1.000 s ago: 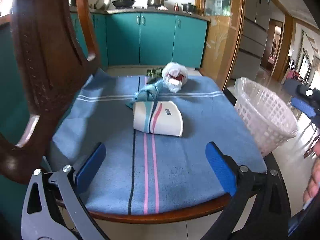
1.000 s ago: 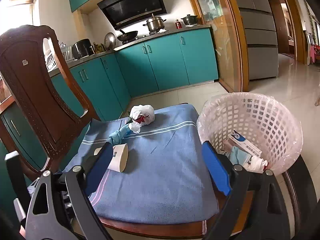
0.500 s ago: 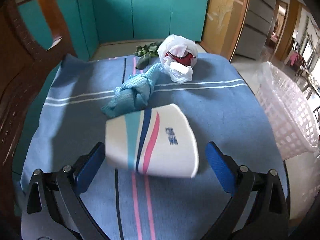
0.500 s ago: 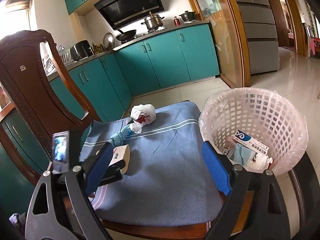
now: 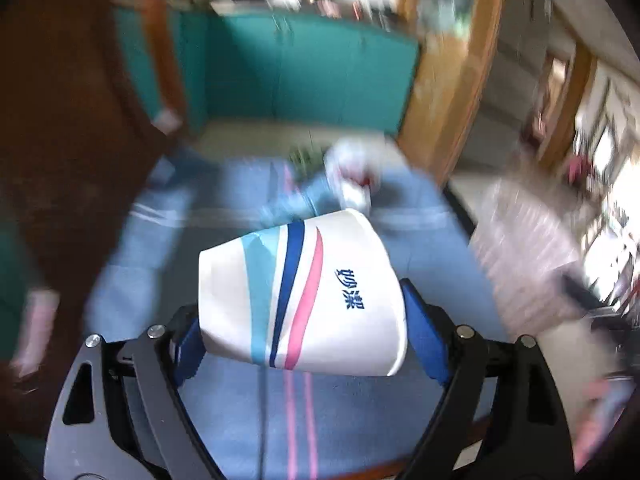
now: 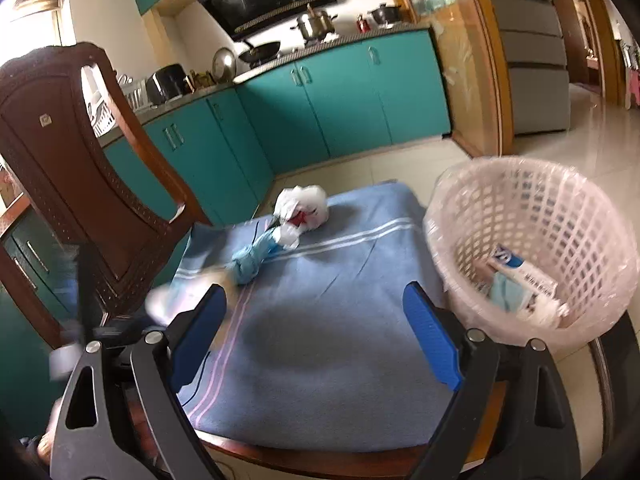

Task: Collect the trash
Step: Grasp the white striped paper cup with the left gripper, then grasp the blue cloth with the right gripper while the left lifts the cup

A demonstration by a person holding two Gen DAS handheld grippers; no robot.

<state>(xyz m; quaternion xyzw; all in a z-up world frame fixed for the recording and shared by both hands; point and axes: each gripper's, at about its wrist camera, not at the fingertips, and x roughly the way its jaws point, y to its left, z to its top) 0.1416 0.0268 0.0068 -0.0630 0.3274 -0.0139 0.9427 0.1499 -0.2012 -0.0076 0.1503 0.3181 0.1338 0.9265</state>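
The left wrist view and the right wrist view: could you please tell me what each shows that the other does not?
Left only: the paper cup between the closing left tool, pads on its sides. Right only: the trash inside the basket, and the empty, open right tool. Both: the blue cloth, white bag and wooden chair back.

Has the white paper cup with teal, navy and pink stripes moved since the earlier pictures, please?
Yes. The white striped paper cup now sits between the left gripper's closing jaws, lifted off the blue striped towel.

Daylit kitchen, fisheye-curved edges; left wrist view heavily motion-blurred, right wrist view sharper, with window glare upper left.
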